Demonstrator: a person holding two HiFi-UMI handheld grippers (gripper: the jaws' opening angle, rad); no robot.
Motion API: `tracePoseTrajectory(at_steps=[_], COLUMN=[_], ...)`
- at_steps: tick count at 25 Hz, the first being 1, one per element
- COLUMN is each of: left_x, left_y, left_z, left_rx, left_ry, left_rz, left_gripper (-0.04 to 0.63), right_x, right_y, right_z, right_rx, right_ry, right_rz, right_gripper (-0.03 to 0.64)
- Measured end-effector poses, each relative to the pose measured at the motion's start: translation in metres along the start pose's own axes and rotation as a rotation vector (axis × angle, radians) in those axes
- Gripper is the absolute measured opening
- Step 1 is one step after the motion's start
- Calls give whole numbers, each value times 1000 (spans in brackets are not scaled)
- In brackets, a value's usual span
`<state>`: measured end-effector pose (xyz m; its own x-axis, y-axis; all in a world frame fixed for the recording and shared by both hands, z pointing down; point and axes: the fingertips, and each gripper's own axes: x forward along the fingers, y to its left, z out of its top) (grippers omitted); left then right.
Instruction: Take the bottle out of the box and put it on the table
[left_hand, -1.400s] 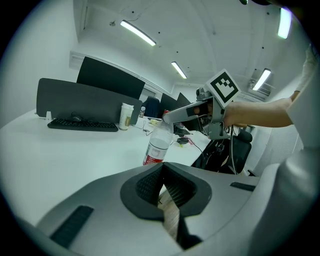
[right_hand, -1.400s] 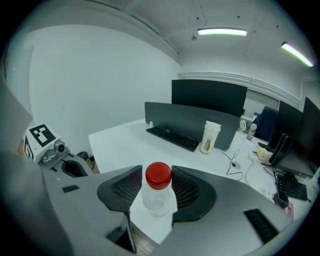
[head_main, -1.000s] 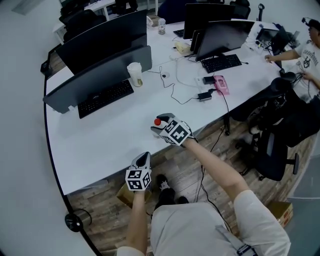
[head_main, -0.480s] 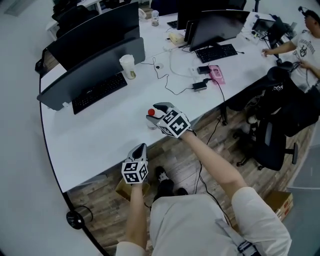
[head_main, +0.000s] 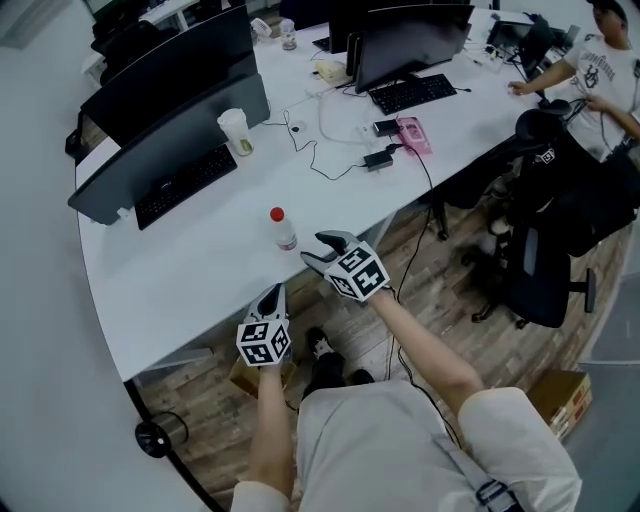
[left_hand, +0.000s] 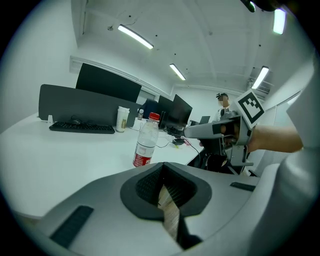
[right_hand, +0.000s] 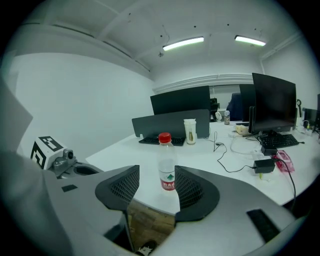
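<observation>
A clear plastic bottle (head_main: 283, 230) with a red cap and red label stands upright on the white table (head_main: 190, 270), near its front edge. My right gripper (head_main: 314, 250) hangs open just off that edge, a short way right of the bottle and clear of it. Seen from the right gripper view, the bottle (right_hand: 167, 162) stands beyond the spread jaws. My left gripper (head_main: 274, 294) is shut and empty below the table edge. The bottle (left_hand: 145, 142) stands ahead of it in the left gripper view. A cardboard box (head_main: 243, 378) lies on the floor under the table, mostly hidden.
Two dark monitors with keyboards (head_main: 185, 185) and a paper cup (head_main: 235, 130) stand further back on the table. Cables, a power brick and a pink item (head_main: 411, 134) lie to the right. An office chair (head_main: 545, 260) and a seated person (head_main: 590, 60) are at far right.
The right gripper held the bottle over the table; now the bottle stands on the table, let go, and the gripper has drawn back open. The left gripper stayed low.
</observation>
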<state>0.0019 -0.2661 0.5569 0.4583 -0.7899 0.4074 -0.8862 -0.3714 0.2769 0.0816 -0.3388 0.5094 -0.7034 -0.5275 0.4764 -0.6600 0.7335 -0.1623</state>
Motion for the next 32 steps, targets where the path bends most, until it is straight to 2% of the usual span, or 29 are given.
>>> tracePoseTrajectory(at_steps=[5, 9, 16, 20, 25, 32], left_x=[-15, -36, -78, -100, -118, -134], left_y=[-21, -35, -57, -76, -94, -108], left_z=[-1, 4, -3, -10, -24, -33], left_rx=[9, -5, -30, -16, -6, -6], left_ry=[-19, -56, -119, -138, -151, -171], left_rz=[14, 53, 152, 157, 168, 175], left_gripper=[14, 14, 14, 14, 14, 14], right_x=[-26, -44, -87, -112, -134, -150], right_y=[18, 42, 72, 84, 96, 102], right_z=[-22, -39, -69, -77, -93, -101], right_rx=[15, 9, 107, 165, 177, 161], right_ry=[-29, -67, -147, -208, -220, -211], right_rz=[2, -4, -39, -48, -54, -70], right_gripper=[249, 204, 159, 115, 60, 40])
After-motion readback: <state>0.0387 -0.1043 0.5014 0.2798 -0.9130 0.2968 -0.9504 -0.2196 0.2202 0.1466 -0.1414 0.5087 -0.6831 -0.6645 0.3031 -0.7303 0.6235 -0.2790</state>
